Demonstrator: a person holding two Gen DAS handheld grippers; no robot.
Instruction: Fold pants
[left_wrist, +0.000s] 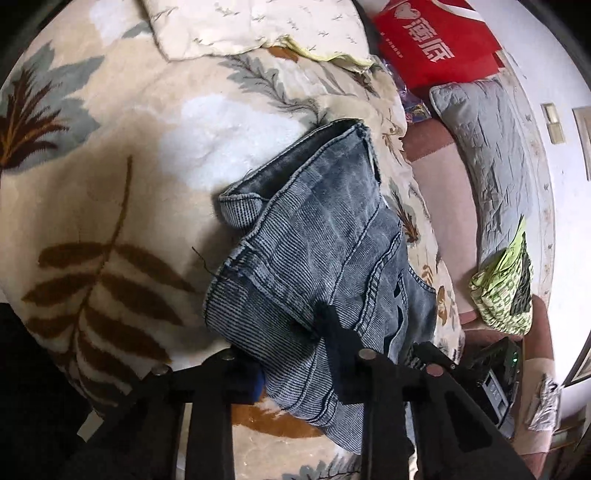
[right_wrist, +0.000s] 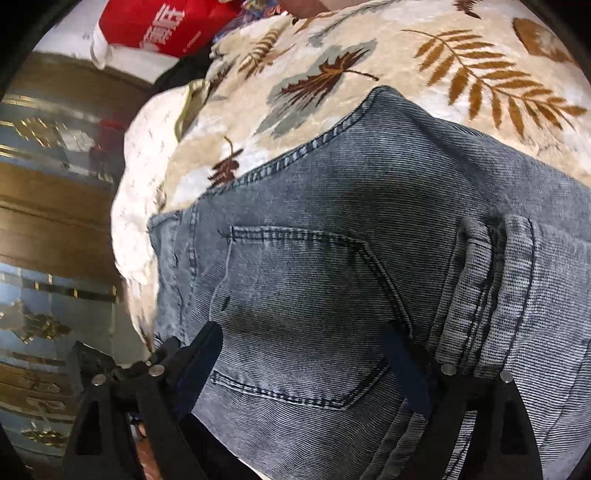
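Grey-blue denim pants (left_wrist: 317, 251) lie folded into a short stack on a cream blanket with a leaf print (left_wrist: 110, 155). My left gripper (left_wrist: 291, 354) has its fingers spread wide, and the near end of the folded pants lies between them. In the right wrist view the pants (right_wrist: 332, 229) fill the middle, back pocket (right_wrist: 295, 314) up, with rolled leg hems at the right. My right gripper (right_wrist: 310, 354) is open, its fingers straddling the pocket area just above the cloth.
A cream pillow (left_wrist: 255, 26) lies at the far end of the blanket. A red bag (left_wrist: 436, 44), a grey quilted cushion (left_wrist: 484, 147) and a green patterned bundle (left_wrist: 506, 288) lie to the right. A wooden cabinet with glass panels (right_wrist: 55, 221) stands at the left in the right wrist view.
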